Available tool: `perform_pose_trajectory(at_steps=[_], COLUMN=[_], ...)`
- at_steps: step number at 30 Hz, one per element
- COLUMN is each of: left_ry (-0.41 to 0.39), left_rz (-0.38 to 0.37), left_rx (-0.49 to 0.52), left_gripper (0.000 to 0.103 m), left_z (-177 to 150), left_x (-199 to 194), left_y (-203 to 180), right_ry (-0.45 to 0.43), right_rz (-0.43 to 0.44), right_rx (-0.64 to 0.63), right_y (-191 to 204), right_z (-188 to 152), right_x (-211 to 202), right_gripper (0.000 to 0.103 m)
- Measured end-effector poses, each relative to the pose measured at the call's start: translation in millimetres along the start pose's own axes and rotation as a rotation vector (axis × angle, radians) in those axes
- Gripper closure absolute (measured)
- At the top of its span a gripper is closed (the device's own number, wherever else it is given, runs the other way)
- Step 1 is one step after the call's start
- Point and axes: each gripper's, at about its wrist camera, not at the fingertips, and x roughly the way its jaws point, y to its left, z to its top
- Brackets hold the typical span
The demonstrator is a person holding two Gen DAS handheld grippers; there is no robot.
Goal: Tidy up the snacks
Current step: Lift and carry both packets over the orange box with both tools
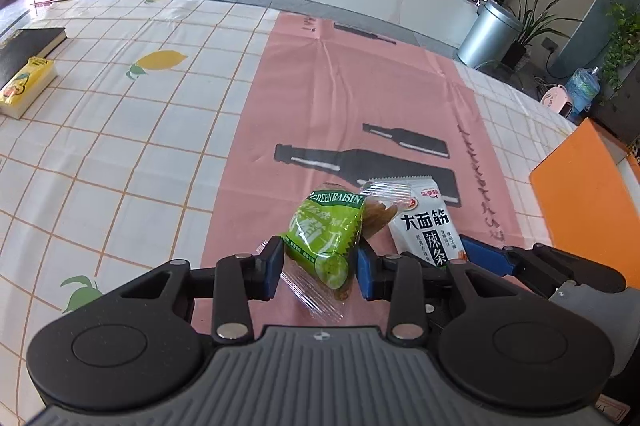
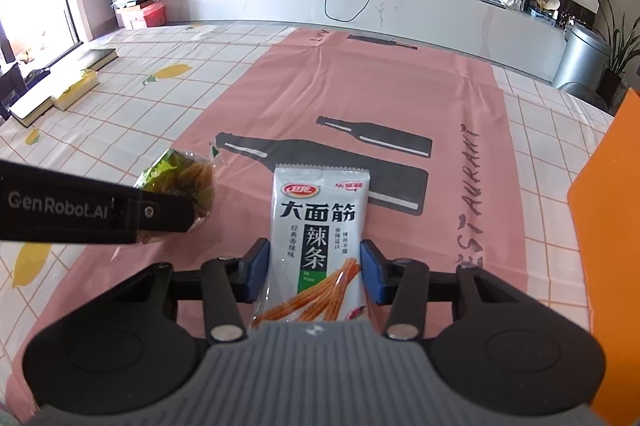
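Note:
My left gripper (image 1: 318,268) is shut on a green raisin packet (image 1: 326,238), its blue pads pressing both sides of it. The packet also shows in the right wrist view (image 2: 188,182), partly hidden behind the left gripper's black finger (image 2: 160,212). My right gripper (image 2: 314,276) is shut on a white spicy-strip packet (image 2: 320,246), which stands between its blue pads. That packet also shows in the left wrist view (image 1: 426,222), just right of the raisin packet. Both packets are over the pink mat (image 2: 360,98).
An orange box (image 1: 588,202) stands at the right edge, also in the right wrist view (image 2: 608,226). A black book (image 1: 28,46) and a yellow pack (image 1: 26,86) lie at the far left on the checked tablecloth (image 1: 120,146).

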Motion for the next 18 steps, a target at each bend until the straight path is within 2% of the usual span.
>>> perform_pose_trajectory(at_steps=[10, 18], left_ry=[-0.044, -0.084], left_rz=[-0.024, -0.063], left_rx=[0.004, 0.048], left_gripper=[0.062, 0.062], left_z=[-1, -1], left_x=[-45, -74], left_y=[-33, -78], right_ry=[-0.074, -0.116], right_rz=[0.017, 0.0], right_rx=[0.02, 0.04], right_y=[-14, -45], right_z=[4, 3], right_x=[-59, -114], right_gripper=[0.057, 0.057])
